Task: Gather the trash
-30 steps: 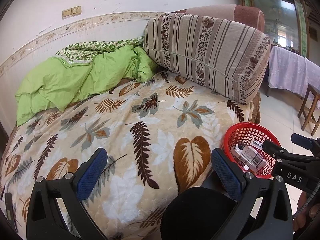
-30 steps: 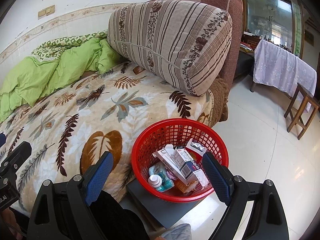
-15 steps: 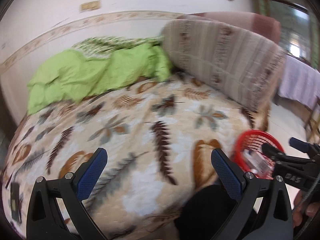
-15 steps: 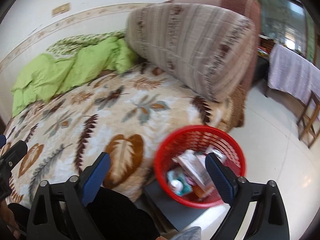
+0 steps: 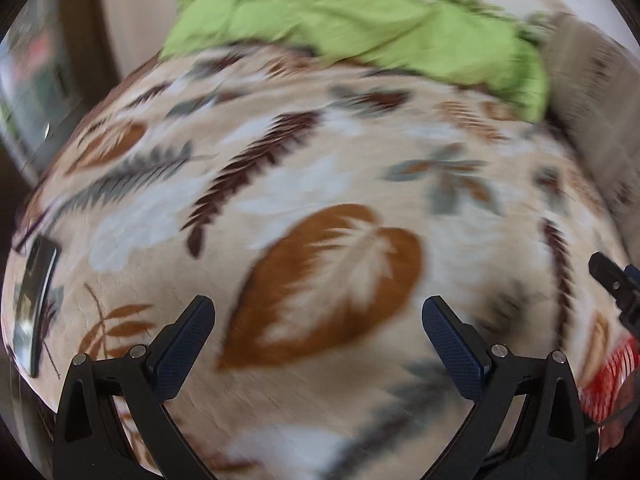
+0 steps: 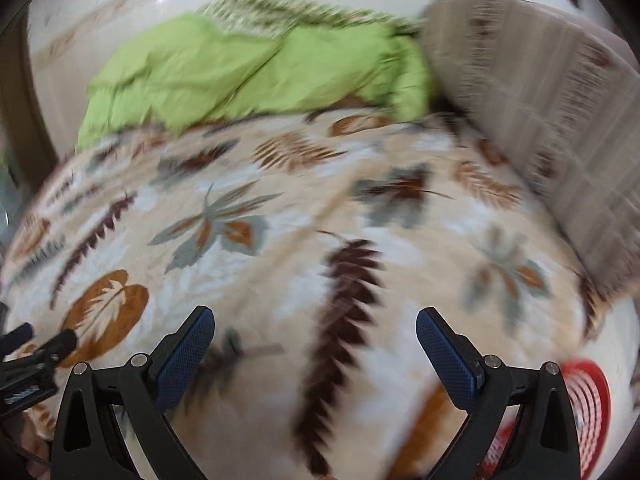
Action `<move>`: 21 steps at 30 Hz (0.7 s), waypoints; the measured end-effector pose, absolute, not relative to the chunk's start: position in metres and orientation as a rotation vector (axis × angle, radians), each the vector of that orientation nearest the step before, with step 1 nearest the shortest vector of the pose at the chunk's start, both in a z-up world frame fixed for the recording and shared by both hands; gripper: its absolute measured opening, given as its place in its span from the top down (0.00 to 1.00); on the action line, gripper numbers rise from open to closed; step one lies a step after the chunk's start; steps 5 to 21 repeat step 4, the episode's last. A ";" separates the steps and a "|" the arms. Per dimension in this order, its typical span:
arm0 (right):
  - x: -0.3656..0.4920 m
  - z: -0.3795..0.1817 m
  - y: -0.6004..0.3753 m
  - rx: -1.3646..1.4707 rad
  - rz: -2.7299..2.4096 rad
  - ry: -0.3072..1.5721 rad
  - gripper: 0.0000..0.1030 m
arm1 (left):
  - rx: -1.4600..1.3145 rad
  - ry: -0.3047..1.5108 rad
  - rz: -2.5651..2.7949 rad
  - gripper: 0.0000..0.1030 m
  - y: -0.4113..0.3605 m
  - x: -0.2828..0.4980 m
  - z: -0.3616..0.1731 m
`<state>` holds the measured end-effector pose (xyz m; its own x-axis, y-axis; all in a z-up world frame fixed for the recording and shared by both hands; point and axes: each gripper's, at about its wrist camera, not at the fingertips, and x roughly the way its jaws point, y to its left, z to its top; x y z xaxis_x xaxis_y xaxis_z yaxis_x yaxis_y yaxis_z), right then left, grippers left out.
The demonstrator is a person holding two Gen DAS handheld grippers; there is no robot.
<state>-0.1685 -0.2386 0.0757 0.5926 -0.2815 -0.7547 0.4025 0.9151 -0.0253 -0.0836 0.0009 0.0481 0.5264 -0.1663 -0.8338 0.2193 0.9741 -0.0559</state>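
Red basket at bed edge; left tongs, right tongs wide, empty.

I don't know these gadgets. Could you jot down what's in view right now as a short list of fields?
Setting: bed with leaf-print blanket
Bedding: green quilt, striped cushion
Trash bin: red basket, at the right edge, contents not visible
Left gripper: jaws open, empty
Right gripper: jaws open, empty
Other: dark flat object at the blanket's left edge, too blurred to identify
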 end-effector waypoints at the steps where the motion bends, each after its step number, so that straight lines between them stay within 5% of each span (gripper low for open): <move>1: -0.146 0.064 -0.234 0.152 -0.379 0.875 0.01 | 0.050 1.007 -0.204 0.00 0.006 -0.069 0.040; 21: -0.097 0.037 -0.230 0.165 -0.350 0.913 0.01 | 0.049 1.013 -0.163 0.00 0.010 -0.039 0.022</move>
